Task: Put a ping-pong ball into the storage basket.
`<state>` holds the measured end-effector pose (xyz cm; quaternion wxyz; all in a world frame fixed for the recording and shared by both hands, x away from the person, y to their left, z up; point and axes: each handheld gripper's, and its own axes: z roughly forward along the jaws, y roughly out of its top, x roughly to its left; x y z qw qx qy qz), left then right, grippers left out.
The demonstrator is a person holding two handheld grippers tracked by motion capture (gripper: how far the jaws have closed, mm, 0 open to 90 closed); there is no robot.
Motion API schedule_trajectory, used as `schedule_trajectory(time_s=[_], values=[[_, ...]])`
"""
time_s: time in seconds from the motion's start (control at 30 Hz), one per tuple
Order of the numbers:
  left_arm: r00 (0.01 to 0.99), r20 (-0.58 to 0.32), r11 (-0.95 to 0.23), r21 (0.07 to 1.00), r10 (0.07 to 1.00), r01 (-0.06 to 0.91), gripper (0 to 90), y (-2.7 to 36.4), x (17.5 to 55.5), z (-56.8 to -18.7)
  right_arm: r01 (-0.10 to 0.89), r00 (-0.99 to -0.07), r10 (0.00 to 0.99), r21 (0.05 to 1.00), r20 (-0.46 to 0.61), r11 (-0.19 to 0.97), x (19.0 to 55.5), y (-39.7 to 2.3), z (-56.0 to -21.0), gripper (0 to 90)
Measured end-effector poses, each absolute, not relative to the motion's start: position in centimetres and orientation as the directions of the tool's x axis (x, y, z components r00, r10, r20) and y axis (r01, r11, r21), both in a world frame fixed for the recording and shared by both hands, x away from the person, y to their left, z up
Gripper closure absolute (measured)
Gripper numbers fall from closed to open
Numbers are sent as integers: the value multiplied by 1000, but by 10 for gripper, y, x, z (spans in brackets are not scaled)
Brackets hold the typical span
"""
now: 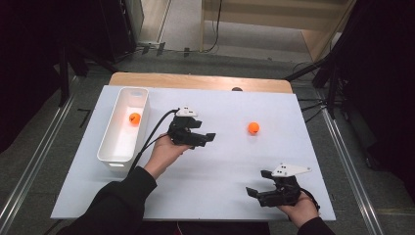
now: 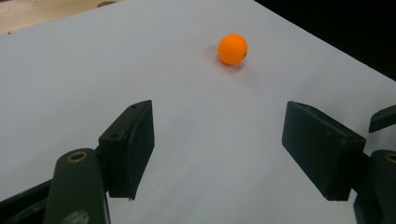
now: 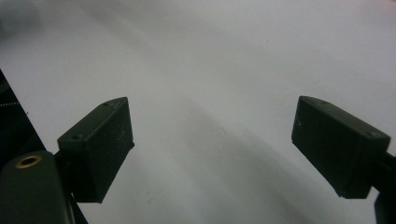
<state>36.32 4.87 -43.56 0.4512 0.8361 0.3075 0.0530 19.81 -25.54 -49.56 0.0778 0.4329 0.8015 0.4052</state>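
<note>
the left gripper (image 1: 208,137) hovers over the white table (image 1: 220,186) with its jaws spread and nothing between them, aimed at the loose orange ball (image 1: 253,128), which rests on the table well apart from the white bin (image 1: 113,152). another orange ball (image 1: 134,118) lies inside that bin; the right gripper (image 1: 257,183), far from the bin at the table's near edge, is released and empty
</note>
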Motion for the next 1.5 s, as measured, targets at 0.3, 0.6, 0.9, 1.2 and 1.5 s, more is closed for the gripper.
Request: schedule_trajectory(time_s=[0.3,0.6,0.9,1.2,1.5], values=[[812,-161,-433,779,561,453,258,33,370,-439,632,-608,761,718,227,291,198,-257,-496,112],[816,-154,-447,773,557,451,259,23,377,-440,631,-610,760,718,225,294,198,-257,-496,112],[820,-142,-470,759,555,450,258,12,385,-440,634,-603,766,718,225,287,198,-258,-496,112],[825,-132,-481,757,550,442,258,1,390,-439,633,-603,765,719,227,286,198,-258,-496,112],[834,-130,-489,757,536,432,259,-17,395,-438,633,-603,765,719,227,286,197,-258,-496,112]])
